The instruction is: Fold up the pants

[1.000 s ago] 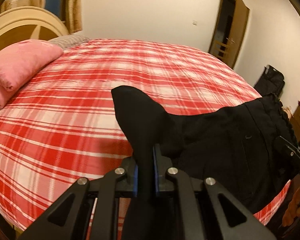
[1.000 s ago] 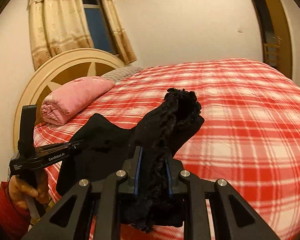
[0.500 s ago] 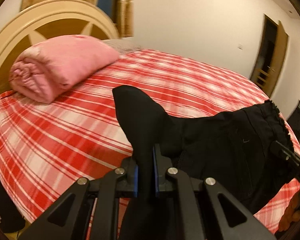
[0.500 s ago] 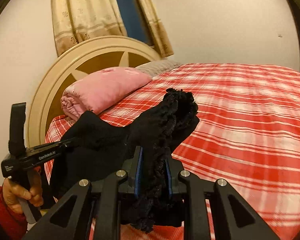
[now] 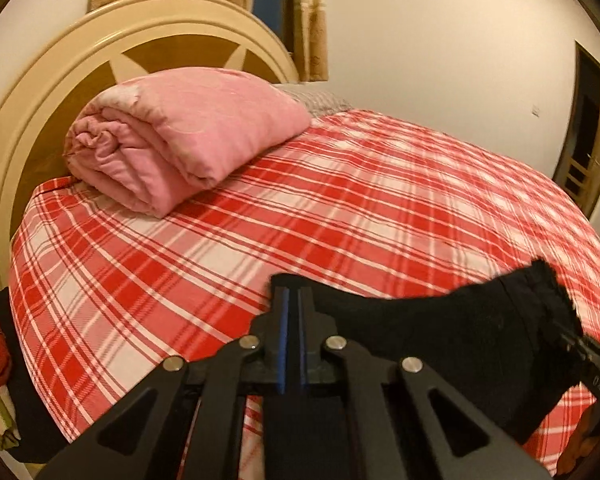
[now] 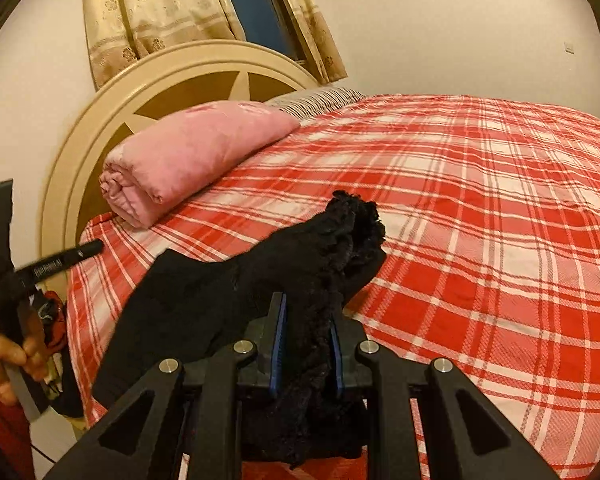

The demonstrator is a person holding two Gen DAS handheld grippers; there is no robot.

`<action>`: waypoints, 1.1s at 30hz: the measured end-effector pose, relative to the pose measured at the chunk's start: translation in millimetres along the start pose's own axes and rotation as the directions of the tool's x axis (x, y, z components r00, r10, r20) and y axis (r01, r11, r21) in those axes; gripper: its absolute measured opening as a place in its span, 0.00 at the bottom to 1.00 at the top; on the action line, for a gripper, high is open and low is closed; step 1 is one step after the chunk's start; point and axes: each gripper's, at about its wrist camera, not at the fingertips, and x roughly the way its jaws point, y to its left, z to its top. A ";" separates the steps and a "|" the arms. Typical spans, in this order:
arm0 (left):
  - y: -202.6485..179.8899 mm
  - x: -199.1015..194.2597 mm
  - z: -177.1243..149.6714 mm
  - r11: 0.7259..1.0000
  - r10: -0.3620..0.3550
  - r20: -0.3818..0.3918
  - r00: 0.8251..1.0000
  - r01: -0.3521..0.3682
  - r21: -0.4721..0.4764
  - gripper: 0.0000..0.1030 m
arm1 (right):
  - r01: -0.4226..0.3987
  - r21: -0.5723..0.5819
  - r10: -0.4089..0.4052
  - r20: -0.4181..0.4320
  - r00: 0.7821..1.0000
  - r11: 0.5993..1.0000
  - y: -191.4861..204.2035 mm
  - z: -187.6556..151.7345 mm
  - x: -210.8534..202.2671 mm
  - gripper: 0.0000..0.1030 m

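The black pants (image 5: 460, 332) hang stretched between my two grippers above the near edge of the bed. My left gripper (image 5: 291, 300) is shut on one end of the cloth, which barely shows past its tips. My right gripper (image 6: 306, 312) is shut on the frilly waistband end (image 6: 352, 220), which bunches up above its fingers. The rest of the pants (image 6: 188, 300) drapes to the left toward the left gripper (image 6: 40, 268), held by a hand. The right gripper's tip (image 5: 592, 360) shows at the right edge of the left wrist view.
The bed has a red and white plaid sheet (image 5: 340, 208) (image 6: 480, 208). A rolled pink blanket (image 5: 180, 136) (image 6: 192, 152) lies by the round cream headboard (image 5: 40, 92). Curtains and a window (image 6: 244, 4) are behind. A door (image 5: 588, 120) stands at far right.
Both grippers swung left toward the headboard with the pants. The cloth sticking up past my left gripper's tips has slid down and almost vanished. The pants now hang more taut.
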 end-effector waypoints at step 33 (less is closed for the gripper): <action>-40.7 55.2 -58.7 0.992 0.060 -0.137 0.989 -0.045 0.114 0.06 | 0.142 -0.111 -0.140 0.031 0.990 0.984 11.4 15.0 -5.2 0.20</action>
